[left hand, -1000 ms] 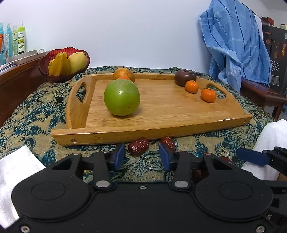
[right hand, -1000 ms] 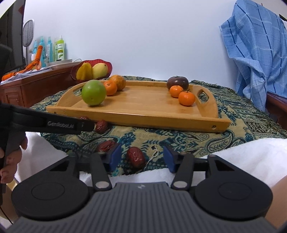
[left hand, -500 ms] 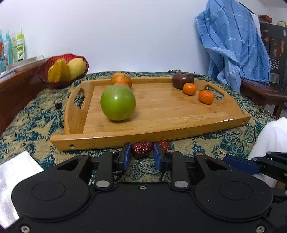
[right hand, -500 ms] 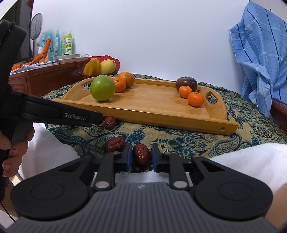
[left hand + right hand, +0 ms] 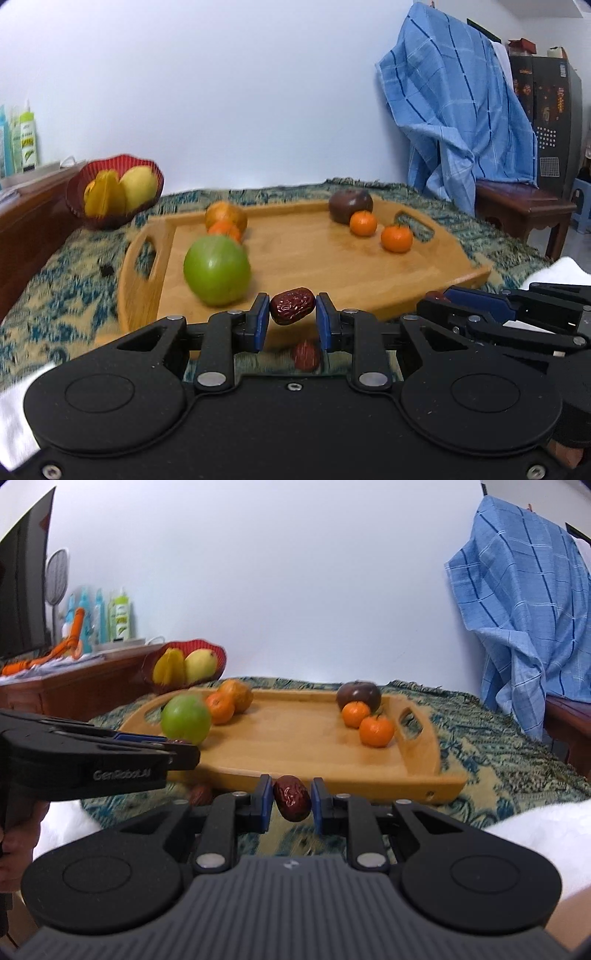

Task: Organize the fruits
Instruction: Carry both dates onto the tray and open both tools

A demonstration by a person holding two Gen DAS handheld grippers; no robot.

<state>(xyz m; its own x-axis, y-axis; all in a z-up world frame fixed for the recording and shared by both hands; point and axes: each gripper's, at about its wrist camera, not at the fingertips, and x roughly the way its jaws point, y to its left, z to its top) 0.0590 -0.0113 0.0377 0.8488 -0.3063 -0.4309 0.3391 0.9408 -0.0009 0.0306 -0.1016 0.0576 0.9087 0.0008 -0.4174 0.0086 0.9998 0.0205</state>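
My left gripper [image 5: 291,319] is shut on a red date [image 5: 292,305] and holds it above the cloth, in front of the wooden tray [image 5: 332,273]. My right gripper [image 5: 288,803] is shut on another red date [image 5: 291,798], lifted near the tray's front edge [image 5: 332,781]. On the tray lie a green apple [image 5: 217,269], an orange fruit [image 5: 226,216], a dark round fruit [image 5: 350,206] and two tangerines [image 5: 396,238]. A loose date [image 5: 306,356] lies on the cloth below my left gripper; another [image 5: 200,794] lies left of my right gripper.
A red basket [image 5: 110,192] with yellow fruit stands at the back left beside a wooden cabinet [image 5: 22,229]. A blue cloth [image 5: 454,122] hangs over a chair at the right. White towels [image 5: 535,823] lie at the near edges. The left gripper's body [image 5: 92,760] shows in the right view.
Both grippers closed on a date each, then lifted them off the cloth and moved toward the tray.
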